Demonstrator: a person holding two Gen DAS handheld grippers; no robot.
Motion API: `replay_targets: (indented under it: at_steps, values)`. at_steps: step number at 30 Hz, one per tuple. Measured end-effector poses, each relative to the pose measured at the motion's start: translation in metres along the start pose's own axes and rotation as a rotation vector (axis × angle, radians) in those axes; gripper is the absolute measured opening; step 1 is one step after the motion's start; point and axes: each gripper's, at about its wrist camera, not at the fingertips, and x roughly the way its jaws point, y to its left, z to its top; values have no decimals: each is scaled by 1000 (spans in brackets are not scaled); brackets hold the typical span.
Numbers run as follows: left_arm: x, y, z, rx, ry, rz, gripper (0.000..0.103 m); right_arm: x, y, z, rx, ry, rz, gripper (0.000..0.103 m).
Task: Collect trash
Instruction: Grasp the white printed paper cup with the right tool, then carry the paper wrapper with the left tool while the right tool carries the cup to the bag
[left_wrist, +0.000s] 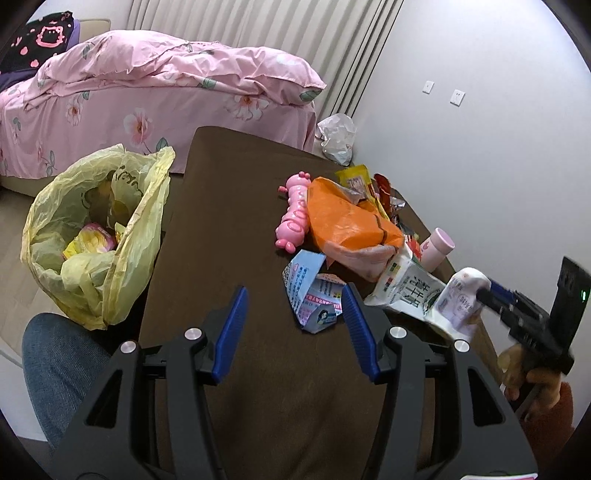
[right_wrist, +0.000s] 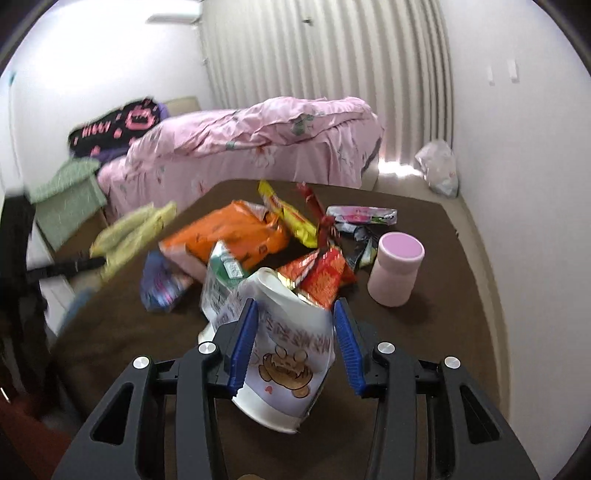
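Right gripper carrying a white paper cup off the brown table; left gripper empty.

My right gripper is clamped on the white paper cup, pads pressing both side walls, cup tilted and lifted clear of the brown table. I judge it light and thin-walled, easy to crush or let slip, so I keep the hold mid-wall, not on the rim. My left gripper stands apart, holding nothing, hovering over bare tabletop just beside a crumpled blue-and-white wrapper. The yellow trash bag sits open off the table's left edge, well apart from the cup.
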Motion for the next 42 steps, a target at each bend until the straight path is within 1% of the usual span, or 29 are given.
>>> replay_targets:
  at_steps: [1,3,6,8,10,11,13,15,16,18,19,20,21,23,24,25,26,28,30,32,35,36,37,39,40,41,42]
  values:
    - [3,0,-1,-1,7,1,50,3,3,-9,-22,23,12,40]
    - [9,-3,-2,2,22,-1,50,7,4,-18,-22,47,23,40]
    - [15,-7,-6,18,42,-8,50,12,-2,-28,21,57,45,42]
    - [19,-11,-8,33,56,-13,50,11,-9,-29,77,35,79,63]
    - [23,-13,-8,38,63,-14,50,12,-14,-24,125,33,114,65]
    - [24,-14,-9,37,65,-13,50,14,-14,-22,136,40,116,65]
    - [27,-13,-10,30,69,-14,50,18,-19,-12,178,32,108,65]
    - [28,-12,-11,24,68,-18,50,21,-19,-6,215,24,82,65]
    - [28,-12,-11,22,65,-21,50,26,-20,-2,245,39,73,65]
    - [26,-11,-10,19,58,-31,50,40,-19,0,263,70,105,65]
    - [26,-10,-9,17,54,-35,50,49,-15,-1,255,89,118,63]
    - [25,-10,-9,15,51,-36,50,56,-11,-2,240,111,125,55]
    - [24,-9,-9,13,47,-37,51,57,-4,-2,208,102,114,50]
    - [22,-6,-9,14,45,-44,62,55,3,1,176,100,114,45]
    - [22,-7,-9,14,46,-53,64,51,5,2,163,90,117,44]
    - [23,-7,-9,12,52,-70,65,46,9,5,144,73,119,41]
    - [25,-9,-9,13,65,-76,65,40,12,6,126,57,114,41]
    - [30,-13,-10,33,78,-60,65,26,16,10,91,19,93,41]
    - [34,-18,-8,58,75,-42,65,16,16,13,74,-3,79,41]
    - [40,-26,-7,95,73,-7,65,10,14,16,68,-17,67,41]
    - [52,-39,-11,182,103,30,65,5,10,17,75,-29,66,41]
    - [57,-44,-13,216,116,49,65,5,9,18,77,-29,67,41]
    - [65,-52,-16,273,146,85,65,5,8,17,78,-29,63,41]
    - [72,-59,-16,317,155,121,65,4,8,17,80,-31,59,41]
    - [75,-62,-14,338,152,144,63,4,7,17,81,-32,58,41]
    - [78,-62,-13,353,147,161,53,4,7,17,82,-33,58,41]
    - [82,-62,-11,354,147,172,45,3,7,16,83,-35,56,41]
